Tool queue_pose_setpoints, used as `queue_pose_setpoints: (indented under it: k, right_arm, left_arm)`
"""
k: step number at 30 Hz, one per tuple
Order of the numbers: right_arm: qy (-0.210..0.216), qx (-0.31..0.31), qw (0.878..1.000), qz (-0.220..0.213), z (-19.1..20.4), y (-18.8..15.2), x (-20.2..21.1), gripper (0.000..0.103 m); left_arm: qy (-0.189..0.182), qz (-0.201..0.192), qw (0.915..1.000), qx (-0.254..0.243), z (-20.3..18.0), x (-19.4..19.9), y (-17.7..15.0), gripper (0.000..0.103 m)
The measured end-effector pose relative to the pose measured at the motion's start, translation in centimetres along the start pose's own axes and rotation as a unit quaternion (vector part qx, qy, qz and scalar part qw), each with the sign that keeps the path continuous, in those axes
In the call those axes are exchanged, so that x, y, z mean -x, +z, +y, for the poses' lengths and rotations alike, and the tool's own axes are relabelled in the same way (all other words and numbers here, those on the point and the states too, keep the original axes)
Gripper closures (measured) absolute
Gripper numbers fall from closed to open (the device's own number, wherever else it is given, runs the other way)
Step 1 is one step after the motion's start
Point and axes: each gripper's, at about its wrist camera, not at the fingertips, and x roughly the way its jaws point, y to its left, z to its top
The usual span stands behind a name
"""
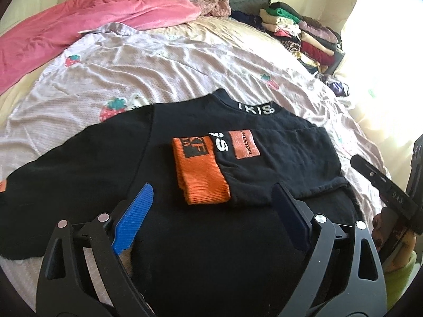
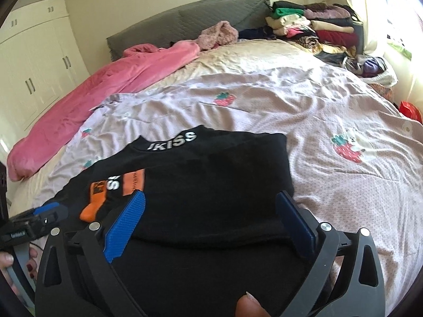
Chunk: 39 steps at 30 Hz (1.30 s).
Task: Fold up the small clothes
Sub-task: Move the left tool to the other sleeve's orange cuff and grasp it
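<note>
Now both the left gripper (image 1: 212, 206) and right gripper (image 2: 211, 214) hover spread wide, holding nothing, since the black sweater (image 1: 105, 158) lies part-folded near the bed's (image 2: 343, 105) front edge, 1 sleeve (image 1: 201, 169) laid across.

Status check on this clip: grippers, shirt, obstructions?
Left gripper open, right gripper open, both empty. Black shirt flat on bed, one sleeve folded in. Nothing in the way.

The black top's (image 1: 185, 237) near hem runs off the frame's bottom edge behind the fingers (image 1: 133, 222); its orange print is unreadable.
</note>
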Motion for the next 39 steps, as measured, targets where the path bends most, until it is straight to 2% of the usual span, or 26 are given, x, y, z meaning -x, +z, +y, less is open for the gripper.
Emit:
queue_pose_setpoints:
  k: [8,23,28,32,39]
  right_arm:
    - [0.052,0.009,0.999,-0.001,3.8,0.5,2.1,0.005]
    - [0.092,0.063,0.993,-0.029,11.1,3.1,6.2,0.005]
    - [0.100,0.083,0.991,-0.030,13.4,3.8,6.5,0.005]
    - [0.104,0.098,0.989,-0.026,15.2,3.9,6.0,0.005]
    - [0.113,0.131,0.985,-0.008,18.7,2.9,4.4,0.005]
  left_arm:
    - [0.007,-0.026,0.9995,0.018,1.9,3.2,0.0,0.019]
    - [0.016,-0.068,0.9957,0.061,6.3,8.4,-0.5,0.019]
    - [0.043,-0.079,0.9923,0.084,8.8,9.7,-0.7,0.019]
    - [0.047,-0.085,0.9902,0.101,10.4,10.5,-1.0,0.019]
    - [0.076,-0.096,0.9843,0.127,13.5,12.0,-1.8,0.019]
